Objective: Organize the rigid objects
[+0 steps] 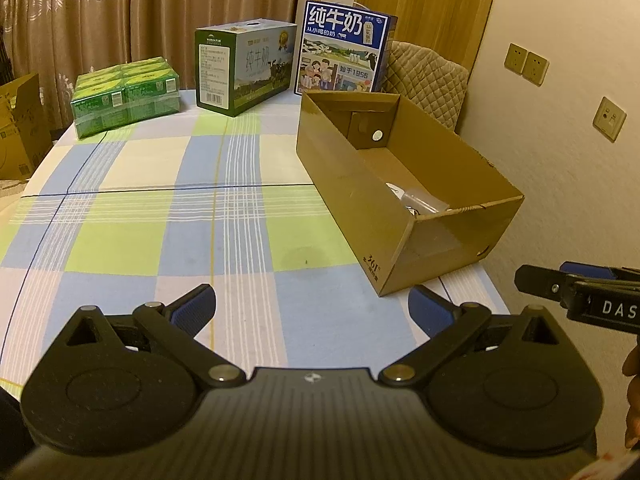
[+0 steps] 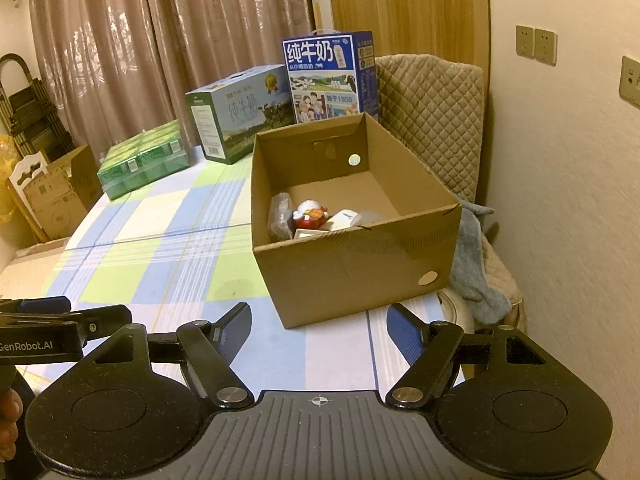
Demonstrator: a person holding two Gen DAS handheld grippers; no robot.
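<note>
An open brown cardboard box (image 1: 356,184) (image 2: 352,268) stands on the right side of the checked tablecloth. Inside it lie a red and white toy figure (image 2: 310,216), a white piece (image 2: 346,218) and a clear plastic bag (image 2: 279,216) (image 1: 420,200). My left gripper (image 1: 312,308) hovers open over the cloth, short of the box's near corner, with nothing between its blue pads. My right gripper (image 2: 318,332) is open too, empty, just in front of the box's near wall. Each gripper shows at the edge of the other's view.
At the far end of the table stand a green shrink-wrapped pack of cartons (image 1: 126,94), a green milk case (image 1: 244,68) and a blue milk case (image 1: 344,48). A quilted chair (image 2: 432,116) with a grey cloth (image 2: 474,260) sits right of the box, by the wall. Cardboard boxes (image 2: 60,192) stand at left.
</note>
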